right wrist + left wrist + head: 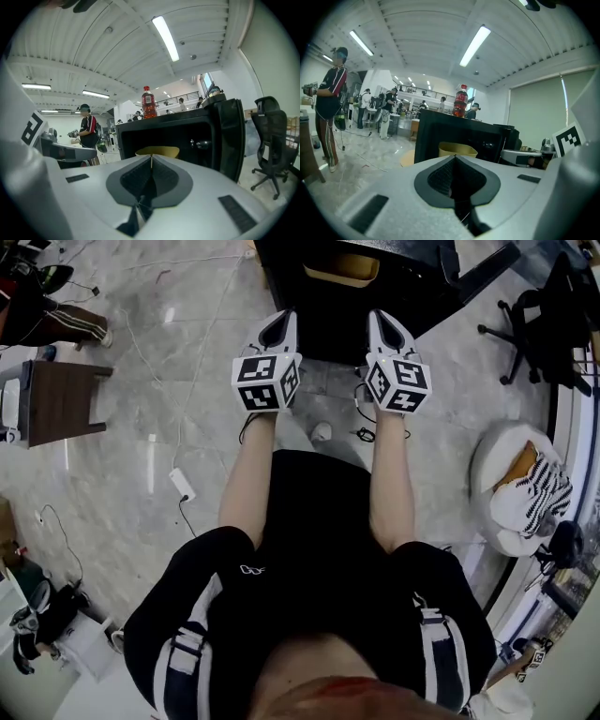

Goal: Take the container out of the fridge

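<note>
Nearest the lens: black shirt point(319, 549) and bare forearms point(248, 479) fill the lower centre of the head view, with both arms pushed forward side by side.
Left gripper: the left gripper point(280, 322) sits upper centre-left, jaws pressed tip to tip with nothing between them, clenched on air.
Right gripper: the right gripper point(383, 322) is level with it at upper centre-right, likewise closed tight and empty.
Fridge: the black fridge point(375, 296) is at top centre, just beyond both noses, and its door point(232, 131) is swung wide at the right of the right gripper view, so the cavity is open to reach into.
Container: the yellow container point(158, 151) is inside the fridge, low in the cavity and peeking just over the jaw tips in both gripper views. Whether it rests on a shelf or on the fridge's floor is hard to call from here.
Why this pose: both grippers aim straight at the opening without touching it, which looks like lining up for a two-sided lift.
Task state: the container is untouched, so the jaws must part before any grasp.
Up top: a red bottle point(461, 99) stands on the fridge roof, out of the reach path.
Watch: the door edge on the right is the likeliest thing to clip.
</note>
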Action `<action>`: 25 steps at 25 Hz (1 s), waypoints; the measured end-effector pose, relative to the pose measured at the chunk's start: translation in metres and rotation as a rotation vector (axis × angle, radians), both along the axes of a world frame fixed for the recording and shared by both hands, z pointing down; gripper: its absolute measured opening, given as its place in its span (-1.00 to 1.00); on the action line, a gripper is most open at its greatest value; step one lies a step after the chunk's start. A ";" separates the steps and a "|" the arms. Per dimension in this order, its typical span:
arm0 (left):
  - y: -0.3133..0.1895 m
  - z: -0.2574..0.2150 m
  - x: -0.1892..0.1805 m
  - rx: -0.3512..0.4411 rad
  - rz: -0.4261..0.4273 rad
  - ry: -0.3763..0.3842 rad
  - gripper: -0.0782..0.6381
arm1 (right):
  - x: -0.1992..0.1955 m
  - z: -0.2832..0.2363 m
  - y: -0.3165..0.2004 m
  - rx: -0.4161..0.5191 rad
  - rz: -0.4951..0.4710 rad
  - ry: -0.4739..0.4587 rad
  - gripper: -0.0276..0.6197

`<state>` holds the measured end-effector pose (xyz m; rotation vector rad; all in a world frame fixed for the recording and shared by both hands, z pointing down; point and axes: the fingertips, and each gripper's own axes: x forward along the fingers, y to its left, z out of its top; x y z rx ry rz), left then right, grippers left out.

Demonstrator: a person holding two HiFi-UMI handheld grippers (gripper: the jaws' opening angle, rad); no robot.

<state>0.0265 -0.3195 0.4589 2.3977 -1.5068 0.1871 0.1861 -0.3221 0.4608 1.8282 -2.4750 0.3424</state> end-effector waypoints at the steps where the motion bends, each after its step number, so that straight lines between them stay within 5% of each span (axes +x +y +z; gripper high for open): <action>1: -0.001 0.000 0.004 -0.001 0.006 0.002 -0.75 | 0.000 -0.001 0.000 0.002 -0.009 0.017 -0.88; 10: -0.016 0.007 0.022 -0.027 0.024 0.050 -0.75 | -0.021 -0.013 -0.020 0.031 -0.175 0.329 -0.87; 16: -0.022 0.017 0.010 -0.046 -0.008 0.097 -0.76 | -0.050 0.003 -0.053 -0.009 -0.349 0.675 -0.86; 19: -0.027 0.020 0.003 -0.067 -0.027 0.129 -0.75 | -0.062 0.019 -0.071 -0.055 -0.417 0.788 -0.51; 25: -0.042 0.020 -0.010 -0.066 -0.050 0.149 -0.75 | -0.077 0.043 -0.098 -0.090 -0.478 1.028 -0.56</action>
